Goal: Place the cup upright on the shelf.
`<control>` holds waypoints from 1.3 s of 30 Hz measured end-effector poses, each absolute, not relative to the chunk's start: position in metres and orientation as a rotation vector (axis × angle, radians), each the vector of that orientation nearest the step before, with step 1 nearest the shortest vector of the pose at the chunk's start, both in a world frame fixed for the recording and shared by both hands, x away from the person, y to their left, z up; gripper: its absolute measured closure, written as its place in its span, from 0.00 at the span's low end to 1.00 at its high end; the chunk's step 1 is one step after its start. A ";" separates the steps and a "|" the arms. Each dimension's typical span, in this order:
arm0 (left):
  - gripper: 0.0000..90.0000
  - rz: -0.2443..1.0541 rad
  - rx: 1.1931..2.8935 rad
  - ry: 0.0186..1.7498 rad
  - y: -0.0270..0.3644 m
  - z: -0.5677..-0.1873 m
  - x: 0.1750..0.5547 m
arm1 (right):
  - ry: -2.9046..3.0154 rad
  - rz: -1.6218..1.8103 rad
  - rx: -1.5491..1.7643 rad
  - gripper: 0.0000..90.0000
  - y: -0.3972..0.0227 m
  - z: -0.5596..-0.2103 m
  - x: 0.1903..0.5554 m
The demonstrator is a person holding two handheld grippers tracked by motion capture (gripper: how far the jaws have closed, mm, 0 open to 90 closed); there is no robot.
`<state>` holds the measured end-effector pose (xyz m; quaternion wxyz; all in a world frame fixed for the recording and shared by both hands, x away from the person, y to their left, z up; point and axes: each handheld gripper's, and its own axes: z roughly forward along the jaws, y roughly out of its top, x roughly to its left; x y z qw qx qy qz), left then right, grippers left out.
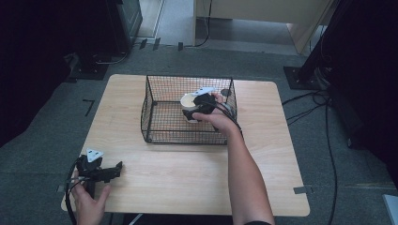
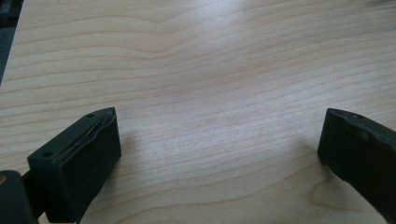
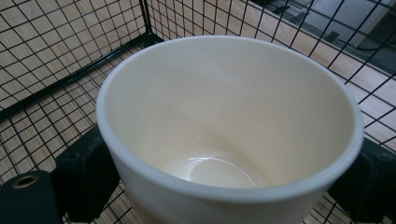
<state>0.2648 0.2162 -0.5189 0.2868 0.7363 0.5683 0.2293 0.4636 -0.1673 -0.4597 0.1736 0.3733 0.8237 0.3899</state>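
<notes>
Inside wire basket (image 1: 155, 115): empty cream cup (image 3: 229, 126), right gripper (image 1: 199, 107) jaws clamping it.

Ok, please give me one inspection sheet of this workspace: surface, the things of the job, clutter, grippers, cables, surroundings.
Surface: light wooden table, bare wood grain near the left gripper.
Job's things: cream cup, empty, held upright inside the black wire basket, which stands on the table's far half.
Clutter: nothing seen.
Grippers: right gripper inside the basket, fingers pressed on both sides of the cup; left gripper low over the near-left corner, open, holding nothing.
Cables: black cable trailing from the left gripper; more cables on the floor at right.
Surroundings: grey carpet floor, dark stands, light wooden furniture behind.
</notes>
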 end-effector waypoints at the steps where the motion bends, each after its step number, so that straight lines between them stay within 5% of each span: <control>1: 0.00 0.613 1.967 1.518 0.216 -0.519 0.265 | 2.339 1.091 1.059 0.11 -0.167 -0.460 0.463; 23: 0.00 0.613 1.967 1.519 0.216 -0.519 0.265 | 2.340 1.059 1.077 0.00 -0.171 -0.442 0.454; 39: 0.00 0.612 1.966 1.519 0.216 -0.519 0.265 | 2.234 1.172 1.080 0.00 -0.178 -0.386 0.419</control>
